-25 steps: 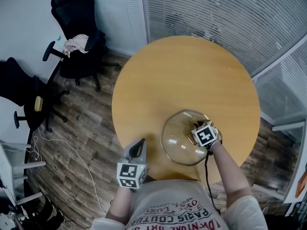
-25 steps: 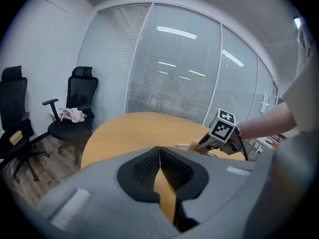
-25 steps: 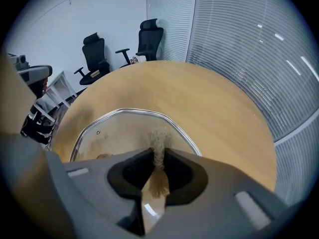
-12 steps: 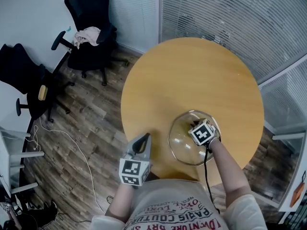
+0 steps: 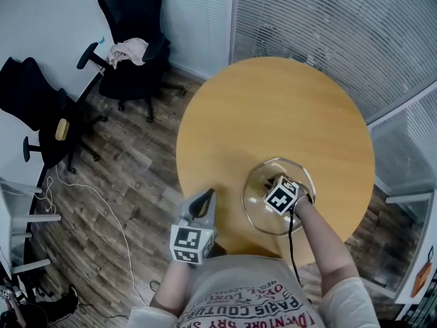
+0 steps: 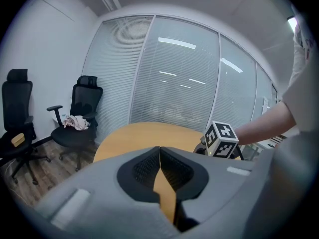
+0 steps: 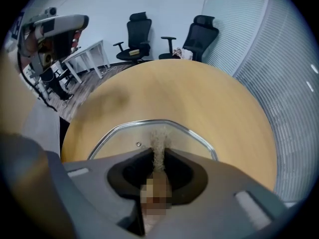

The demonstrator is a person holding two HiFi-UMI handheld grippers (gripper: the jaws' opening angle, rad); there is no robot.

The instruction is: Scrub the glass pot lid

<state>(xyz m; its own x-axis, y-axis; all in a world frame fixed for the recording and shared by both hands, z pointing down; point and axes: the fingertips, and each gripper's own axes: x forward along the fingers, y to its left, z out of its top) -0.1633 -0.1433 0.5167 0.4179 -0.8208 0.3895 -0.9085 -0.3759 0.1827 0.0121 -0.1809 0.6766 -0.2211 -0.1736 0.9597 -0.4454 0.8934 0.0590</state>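
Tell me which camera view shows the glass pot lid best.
The head view: the glass pot lid lies on the table with nearly its whole outline visible. The right gripper view shows only its far part past the jaws. The left gripper view shows almost none of it.

In the right gripper view, the right gripper's (image 7: 159, 152) own body hides the near rim of the lid (image 7: 124, 136). The scrubber (image 7: 159, 138) pinched between its jaws is blurred lower down, and its kind cannot be told. In the head view, the marker cube (image 5: 280, 198) covers those jaws and the lid's middle, and the shirt (image 5: 252, 299) hides the near edge of the table (image 5: 273, 108). In the left gripper view, the left gripper (image 6: 160, 156), jaws together, blocks the table's near part, and the lid cannot be made out. The cloth (image 5: 128, 50) on the chair (image 5: 133, 16) is too small to identify.
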